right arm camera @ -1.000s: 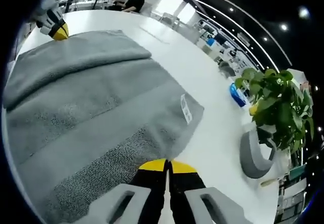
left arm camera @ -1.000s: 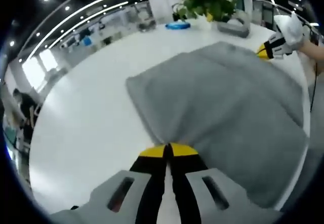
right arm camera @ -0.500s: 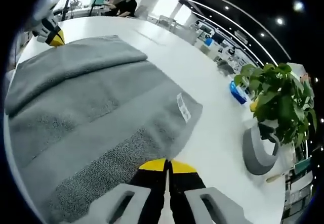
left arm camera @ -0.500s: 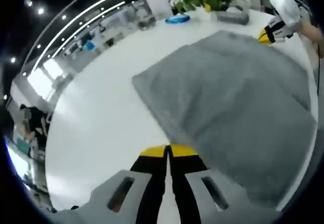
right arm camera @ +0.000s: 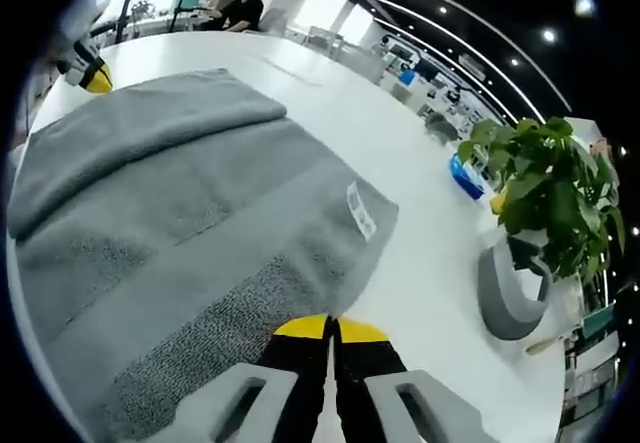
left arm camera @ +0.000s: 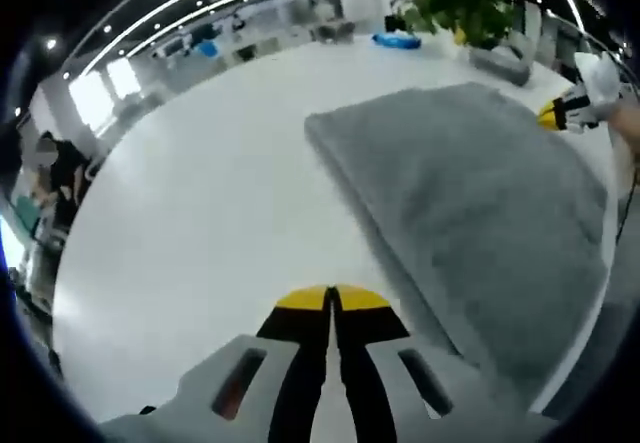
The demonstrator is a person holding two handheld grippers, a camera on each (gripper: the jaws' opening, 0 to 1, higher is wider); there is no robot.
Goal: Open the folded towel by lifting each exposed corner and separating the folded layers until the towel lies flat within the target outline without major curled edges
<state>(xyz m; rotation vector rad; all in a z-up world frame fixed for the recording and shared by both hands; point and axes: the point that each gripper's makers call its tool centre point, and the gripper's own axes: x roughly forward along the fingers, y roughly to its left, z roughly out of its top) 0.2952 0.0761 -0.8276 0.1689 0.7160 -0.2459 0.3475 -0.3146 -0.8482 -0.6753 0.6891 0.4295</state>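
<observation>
A grey towel (left arm camera: 470,193) lies spread on the white table (left arm camera: 200,203), filling the right half of the left gripper view. My left gripper (left arm camera: 330,300) is shut over bare table, left of the towel's long edge and apart from it. In the right gripper view the towel (right arm camera: 180,203) stretches away with a small white label (right arm camera: 358,210) near its right corner. My right gripper (right arm camera: 330,329) is shut with its tips at the towel's near edge, and no cloth shows between them. The right gripper (left arm camera: 562,113) also shows at the towel's far edge, the left gripper (right arm camera: 92,75) by the far corner.
A potted plant (right arm camera: 540,188) in a grey pot (right arm camera: 508,293) and a blue dish (right arm camera: 464,178) stand on the table to the right of the towel. A person (right arm camera: 240,3) sits beyond the table's far end. Wide bare table (right arm camera: 330,93) lies past the towel.
My left gripper has swung left off the towel's corner onto bare table. The right gripper has stayed at the towel's edge, barely moving.
</observation>
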